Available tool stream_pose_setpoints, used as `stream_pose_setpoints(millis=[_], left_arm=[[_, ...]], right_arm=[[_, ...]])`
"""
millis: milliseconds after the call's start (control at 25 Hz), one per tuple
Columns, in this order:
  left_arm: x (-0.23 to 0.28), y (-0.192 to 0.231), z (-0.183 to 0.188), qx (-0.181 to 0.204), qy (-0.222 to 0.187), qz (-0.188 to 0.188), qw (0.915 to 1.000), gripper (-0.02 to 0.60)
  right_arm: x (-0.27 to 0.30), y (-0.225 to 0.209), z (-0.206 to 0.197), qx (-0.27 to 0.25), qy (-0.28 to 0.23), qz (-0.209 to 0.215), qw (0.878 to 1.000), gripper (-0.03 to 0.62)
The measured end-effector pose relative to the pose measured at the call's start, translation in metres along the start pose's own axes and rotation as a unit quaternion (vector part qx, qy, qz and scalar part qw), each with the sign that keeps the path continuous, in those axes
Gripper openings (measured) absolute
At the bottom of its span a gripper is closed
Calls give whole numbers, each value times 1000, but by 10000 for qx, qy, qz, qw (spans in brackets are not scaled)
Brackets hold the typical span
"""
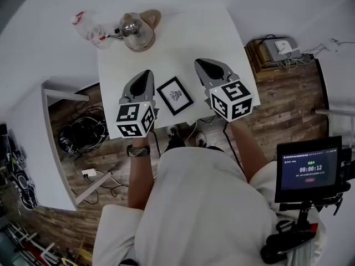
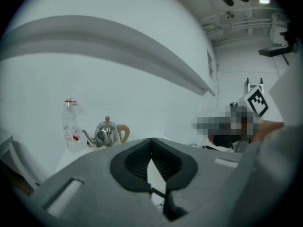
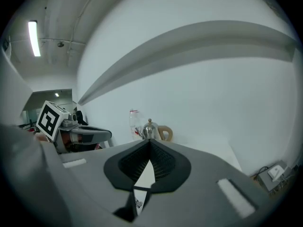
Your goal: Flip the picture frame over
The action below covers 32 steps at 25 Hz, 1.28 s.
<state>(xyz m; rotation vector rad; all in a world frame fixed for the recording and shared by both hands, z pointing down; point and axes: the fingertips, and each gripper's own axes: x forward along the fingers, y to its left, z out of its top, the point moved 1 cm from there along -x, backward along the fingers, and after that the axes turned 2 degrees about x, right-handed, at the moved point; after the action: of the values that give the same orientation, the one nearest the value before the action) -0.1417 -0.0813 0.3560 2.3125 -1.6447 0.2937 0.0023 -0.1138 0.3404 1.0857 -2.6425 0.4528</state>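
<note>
Mostly hidden in gripper views: picture frame (image 1: 175, 95) | left tongs (image 1: 148, 72), right tongs (image 1: 199, 63) closed, empty

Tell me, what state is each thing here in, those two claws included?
picture frame: lying flat on the table, picture side up, not yet flipped
left gripper: jaws shut, holding nothing
right gripper: jaws shut, holding nothing
kettle: upright, lid on
bottle: upright, capped
screen: lit

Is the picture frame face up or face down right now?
Face up: the picture frame lies flat on the table, its print showing inside the black border.
</note>
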Motion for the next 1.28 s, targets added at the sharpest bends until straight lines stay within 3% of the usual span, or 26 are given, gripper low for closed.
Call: stream_pose_setpoints(millis=[240,400,760,1280], left_arm=[[-11,-6,62,522,-541,105,9971,3],[-18,-11,96,609,-842,56,9946,3],[-43,8,149,1241,-1333,291,9828,3],[-50,-3,166,1447,-1460,259,9783,3]], right_arm=[[-12,7,63,-320,-602,97,9976,2],[-19,13,100,-367,-943,239,9946,2],[-18,47,163,-914,-1578,395,9824,2],[-26,45,177,-1143,-1663,205,9792,2]])
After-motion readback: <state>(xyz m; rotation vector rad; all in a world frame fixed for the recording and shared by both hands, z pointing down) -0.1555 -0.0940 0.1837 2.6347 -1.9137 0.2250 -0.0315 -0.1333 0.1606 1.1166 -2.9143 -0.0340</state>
